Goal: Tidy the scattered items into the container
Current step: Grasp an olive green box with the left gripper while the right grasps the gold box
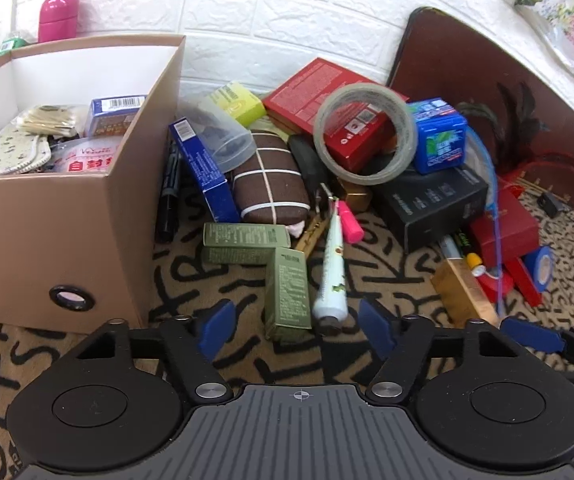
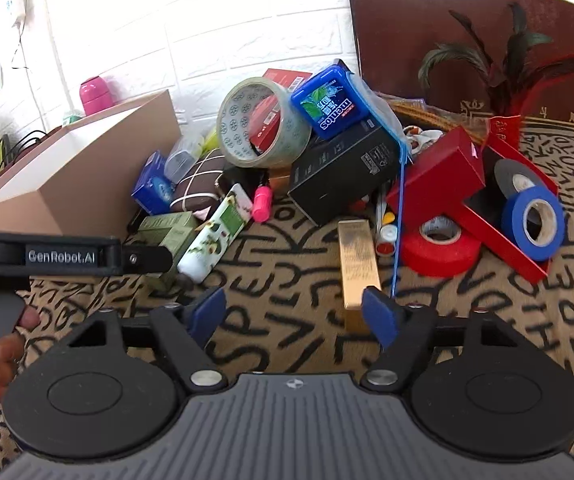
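Note:
A brown cardboard box (image 1: 67,216) stands at the left and holds several items; it also shows in the right wrist view (image 2: 87,176). Scattered items lie to its right: two green boxes (image 1: 287,280), a white tube (image 1: 331,276), a clear tape roll (image 1: 363,132), a blue mint box (image 1: 441,136), a gold box (image 2: 357,260). My left gripper (image 1: 295,328) is open and empty, just short of the green box and the tube. My right gripper (image 2: 293,312) is open and empty, its right finger beside the gold box's near end.
A dark wooden board (image 1: 487,92) leans on the white brick wall behind the pile. Red (image 2: 439,248) and blue (image 2: 535,224) tape rolls and a red box (image 2: 439,176) lie at the right. A pink bottle (image 1: 58,16) stands behind the box. The left gripper's body (image 2: 47,256) is at the left.

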